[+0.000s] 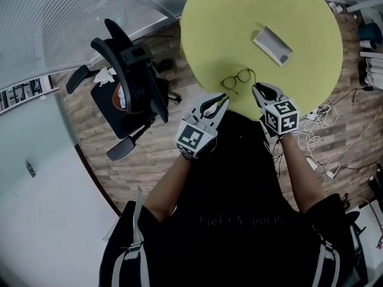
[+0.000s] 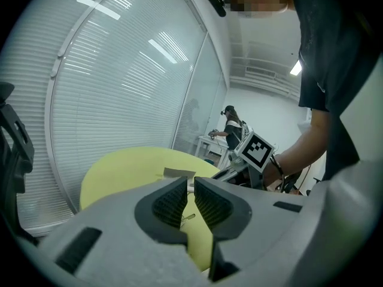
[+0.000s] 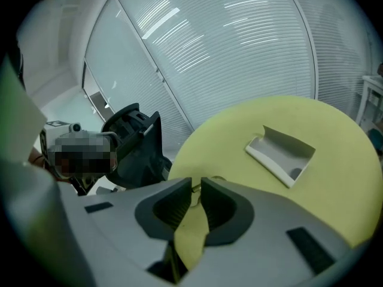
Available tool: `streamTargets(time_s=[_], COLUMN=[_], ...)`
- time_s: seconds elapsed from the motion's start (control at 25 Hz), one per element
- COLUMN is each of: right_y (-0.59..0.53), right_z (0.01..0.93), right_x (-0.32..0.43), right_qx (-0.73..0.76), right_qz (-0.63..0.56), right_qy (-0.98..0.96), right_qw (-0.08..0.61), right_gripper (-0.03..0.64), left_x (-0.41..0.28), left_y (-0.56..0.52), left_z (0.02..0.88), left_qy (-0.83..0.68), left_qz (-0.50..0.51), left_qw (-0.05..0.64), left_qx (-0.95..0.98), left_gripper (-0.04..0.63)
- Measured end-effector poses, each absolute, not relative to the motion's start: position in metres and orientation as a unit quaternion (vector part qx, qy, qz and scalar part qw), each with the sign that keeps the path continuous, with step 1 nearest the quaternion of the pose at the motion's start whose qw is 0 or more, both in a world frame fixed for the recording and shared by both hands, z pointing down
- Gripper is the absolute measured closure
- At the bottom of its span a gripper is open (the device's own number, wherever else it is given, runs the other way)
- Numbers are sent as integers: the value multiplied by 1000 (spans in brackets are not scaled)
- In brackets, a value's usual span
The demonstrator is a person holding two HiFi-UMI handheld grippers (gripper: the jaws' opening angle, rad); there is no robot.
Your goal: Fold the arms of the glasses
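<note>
I have the glasses (image 1: 237,79) on the round table (image 1: 221,23), near its edge closest to me. A tray (image 1: 273,45) lies beyond them, rightward. An office chair (image 1: 128,82) stands left of the table.

From the head, steeply downward and from well above, onto a round yellow table (image 1: 227,28), with the left gripper (image 1: 224,102) and right gripper (image 1: 258,90) at its near edge. From the left gripper, low and close behind its own jaws, facing across the tabletop and catching the right gripper's marker cube (image 2: 257,150) to the side. From the right gripper, likewise close behind its jaws, facing across the table toward a black chair (image 3: 134,142). Shared by all three: the tabletop and the grey tray (image 1: 273,45). Shared by head and right gripper views: the chair.
</note>
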State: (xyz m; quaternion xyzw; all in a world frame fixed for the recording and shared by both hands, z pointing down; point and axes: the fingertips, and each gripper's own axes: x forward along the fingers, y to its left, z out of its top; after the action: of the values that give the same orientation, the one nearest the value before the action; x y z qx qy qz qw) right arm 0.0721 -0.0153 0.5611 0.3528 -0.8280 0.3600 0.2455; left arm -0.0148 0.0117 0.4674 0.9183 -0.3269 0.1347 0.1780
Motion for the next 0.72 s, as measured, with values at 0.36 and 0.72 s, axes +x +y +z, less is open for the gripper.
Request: streamTargets(time_s=[0.36, 0.72], right_y=[-17, -4], right_z=[563, 571], right_x=[67, 51], right_qx=[356, 343], right_qz=[361, 358], right_qy=[-825, -828], right_qw=[250, 262], right_gripper=[583, 583], left_x=[-20, -26], left_y=[13, 20], left_z=[468, 475], left_qy=[-334, -333], left_qz=[139, 143], left_qw=[178, 190], left_qx=[915, 912], left_gripper=[575, 575])
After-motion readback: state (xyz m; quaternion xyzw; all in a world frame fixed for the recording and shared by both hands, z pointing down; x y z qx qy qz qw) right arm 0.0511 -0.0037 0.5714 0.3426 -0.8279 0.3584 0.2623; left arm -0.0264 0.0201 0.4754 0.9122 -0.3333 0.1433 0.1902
